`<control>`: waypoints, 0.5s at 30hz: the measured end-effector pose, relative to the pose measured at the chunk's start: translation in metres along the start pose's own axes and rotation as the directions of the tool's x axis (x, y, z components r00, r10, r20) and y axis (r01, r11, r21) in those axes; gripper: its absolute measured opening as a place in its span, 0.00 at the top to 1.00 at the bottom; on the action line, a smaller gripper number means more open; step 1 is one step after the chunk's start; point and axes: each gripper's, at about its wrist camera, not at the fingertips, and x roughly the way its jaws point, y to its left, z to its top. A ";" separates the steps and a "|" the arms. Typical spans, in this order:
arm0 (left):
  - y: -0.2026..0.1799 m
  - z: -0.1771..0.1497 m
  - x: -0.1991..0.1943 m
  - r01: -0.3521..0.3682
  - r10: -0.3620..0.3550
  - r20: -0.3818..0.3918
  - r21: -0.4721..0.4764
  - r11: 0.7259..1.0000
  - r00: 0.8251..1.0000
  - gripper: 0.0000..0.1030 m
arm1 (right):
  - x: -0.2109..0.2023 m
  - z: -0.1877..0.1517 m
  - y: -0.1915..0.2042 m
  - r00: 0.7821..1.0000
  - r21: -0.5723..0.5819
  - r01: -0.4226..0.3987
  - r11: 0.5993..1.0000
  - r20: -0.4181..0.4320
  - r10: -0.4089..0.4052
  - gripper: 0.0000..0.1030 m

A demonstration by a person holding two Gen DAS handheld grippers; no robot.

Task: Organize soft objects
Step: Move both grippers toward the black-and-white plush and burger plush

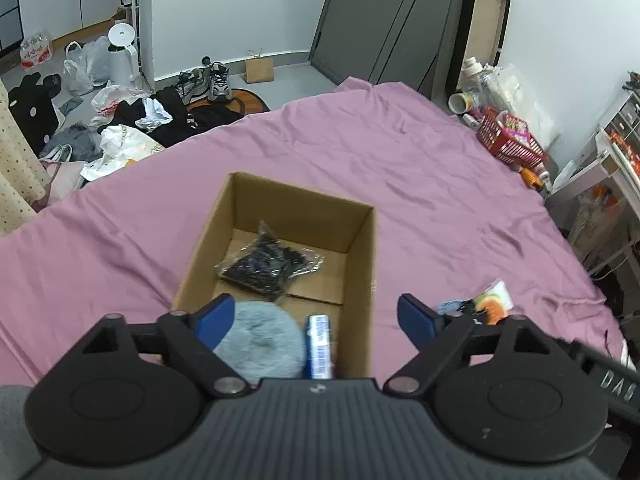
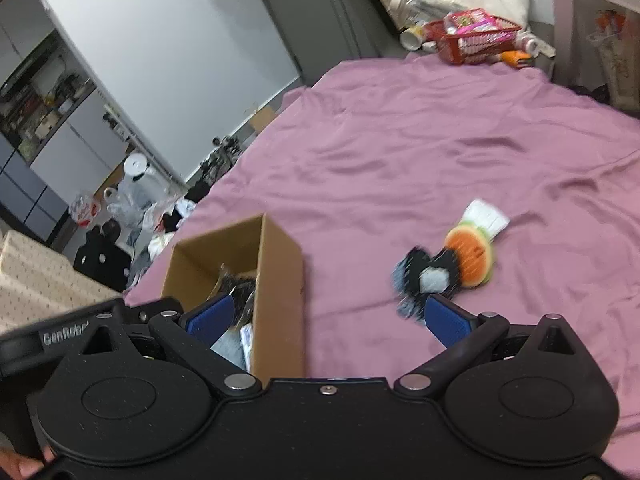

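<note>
Three things already lie in the cardboard box (image 1: pixel 362 248) straight ahead of your left gripper (image 1: pixel 316 318): a clear bag of black items (image 1: pixel 269 264) on the floor of the box beyond your fingertips, a fluffy grey-blue piece (image 1: pixel 262 342) just inside your left-hand blue pad (image 1: pixel 216 318), and a blue-and-white packet (image 1: pixel 319 346) standing on edge between the pads, beside the grey piece. Your left tongs are spread wide and hold nothing; they hang over the near end of the box. The box sits on a pink sheet (image 1: pixel 420 184).

Your right gripper (image 2: pixel 328 320) is also spread wide and empty. Its left pad (image 2: pixel 210 318) is over the box (image 2: pixel 280 280), whose side wall lies between the two pads. Just ahead of its right pad (image 2: pixel 450 322), on the sheet (image 2: pixel 400 140), lies a black-and-white soft item (image 2: pixel 424 276), blurred, touching an orange plush toy (image 2: pixel 472 254) with a white tag (image 2: pixel 486 214) farther out. From the left wrist camera the same toy (image 1: pixel 494 306) shows just beyond your right-hand pad, outside the box.

A red basket (image 2: pixel 476 38) stands at the far edge of the bed.
</note>
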 end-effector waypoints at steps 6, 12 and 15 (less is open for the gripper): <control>-0.025 0.001 -0.009 0.042 -0.042 0.030 0.023 0.999 0.999 0.01 | -0.020 0.021 -0.020 0.998 -0.022 0.033 0.999 0.045 -0.032 0.00; -0.049 -0.003 -0.006 0.074 -0.075 0.032 0.051 0.996 0.997 0.01 | -0.026 0.024 -0.050 0.997 0.009 0.033 0.999 0.075 -0.034 0.00; -0.061 -0.007 -0.004 0.074 -0.078 0.041 0.085 0.994 0.996 0.01 | -0.022 0.019 -0.069 0.997 0.059 0.013 0.998 0.080 -0.018 0.00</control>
